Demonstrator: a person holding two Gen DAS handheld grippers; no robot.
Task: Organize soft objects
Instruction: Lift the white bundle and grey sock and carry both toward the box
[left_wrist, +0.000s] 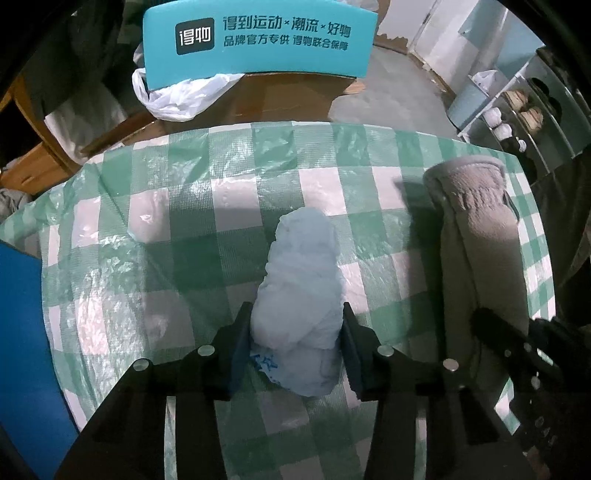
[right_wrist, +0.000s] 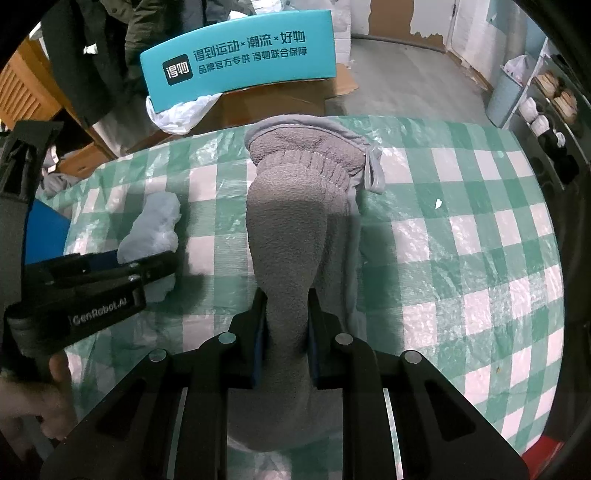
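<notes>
step: both grasps look made, nothing visibly lifted. I read this as the pick phase of sorting the soft things.
left gripper (left_wrist: 297, 332): jaws closed about halfway onto the pale blue bundle (left_wrist: 301, 280), pads pressing its near end from both sides. Bundle looks like a rolled, crinkly soft pack with blue print at the near end.
bundle position: lies lengthwise on the desk (left_wrist: 147, 229), near-centre, far end pointing away from me. Whether the near end is off the surface, I cannot tell.
right gripper (right_wrist: 284, 328): jaws closed narrow on the near end of the grey fleece sock (right_wrist: 291, 229), fabric pinched into a waist between the pads.
sock position: stretched out away from me on the desk, cuff at the far end, just short of the far edge. It sits right of the bundle, the two apart.
surface: green-and-white checked plastic cover, wrinkled and glossy.
beyond the far edge: teal box (right_wrist: 240, 59) and a white plastic bag (right_wrist: 177, 110), off the desk. No obvious bin or target spot in view.
next move (judgement): lift both straight up. The fleece will droop from my right jaws, so it needs height before any sideways move. The bundle is squashy, so hold light pressure or it slips.
risk: the plastic cover may cling and drag with either item.
</notes>
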